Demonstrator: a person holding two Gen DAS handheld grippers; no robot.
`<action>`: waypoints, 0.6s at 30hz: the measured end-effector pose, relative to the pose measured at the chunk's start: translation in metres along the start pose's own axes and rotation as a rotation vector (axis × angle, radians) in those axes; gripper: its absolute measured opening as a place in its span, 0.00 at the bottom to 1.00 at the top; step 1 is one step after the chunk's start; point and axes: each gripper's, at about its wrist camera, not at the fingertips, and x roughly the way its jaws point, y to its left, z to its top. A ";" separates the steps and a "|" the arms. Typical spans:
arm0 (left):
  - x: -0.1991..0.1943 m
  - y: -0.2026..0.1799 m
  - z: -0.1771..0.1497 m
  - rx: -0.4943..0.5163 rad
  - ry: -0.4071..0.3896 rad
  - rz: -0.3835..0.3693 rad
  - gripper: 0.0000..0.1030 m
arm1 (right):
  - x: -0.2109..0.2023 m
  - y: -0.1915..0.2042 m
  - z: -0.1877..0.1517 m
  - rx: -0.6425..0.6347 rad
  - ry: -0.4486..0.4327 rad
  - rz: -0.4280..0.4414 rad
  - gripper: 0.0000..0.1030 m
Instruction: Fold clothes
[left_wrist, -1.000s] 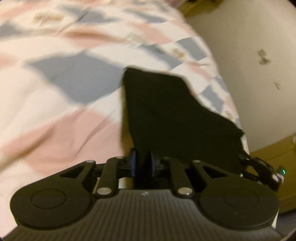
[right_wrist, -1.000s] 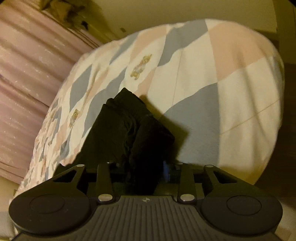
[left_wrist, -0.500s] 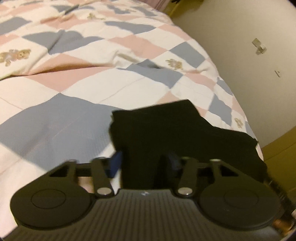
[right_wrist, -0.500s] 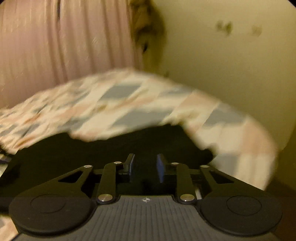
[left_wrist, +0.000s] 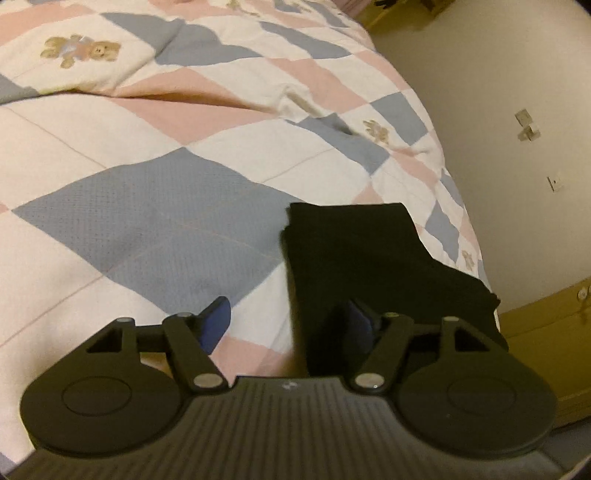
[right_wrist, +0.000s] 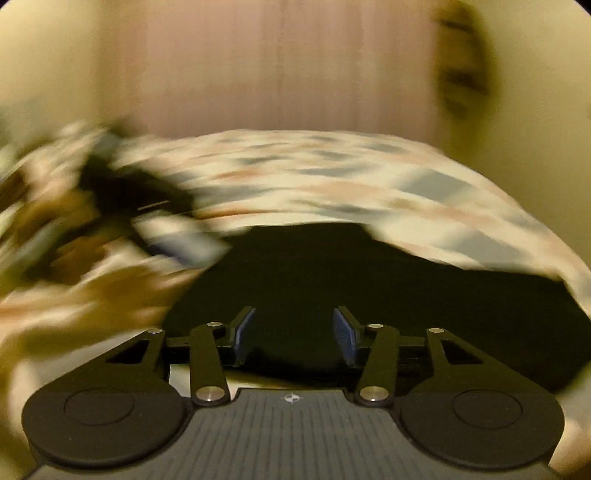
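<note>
Patchwork quilt (left_wrist: 155, 229) bears black garment (left_wrist: 354, 254) beside wall (left_wrist: 509, 177).

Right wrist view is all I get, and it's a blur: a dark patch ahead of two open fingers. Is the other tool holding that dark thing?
Observer: No. The left gripper is open, with its jaws wide apart over one edge of the black garment.
Operator: Is it folded, or just a heap?
Observer: It's folded flat, with layered edges showing at one corner. It lies on the quilt near the side of the bed by the wall.
Operator: My quilt is only smears. What's on it?
Observer: Pink, grey-blue and white diamonds, with a teddy bear print at the far left.
</note>
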 end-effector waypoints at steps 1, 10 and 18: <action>0.002 0.000 0.002 0.000 0.007 -0.002 0.62 | 0.003 0.016 0.001 -0.059 -0.005 0.006 0.56; 0.005 -0.004 0.008 0.066 0.048 0.008 0.54 | 0.030 0.088 -0.023 -0.334 0.031 -0.037 0.57; 0.011 -0.002 0.010 0.068 0.067 0.006 0.54 | 0.079 0.109 -0.037 -0.496 0.060 -0.217 0.55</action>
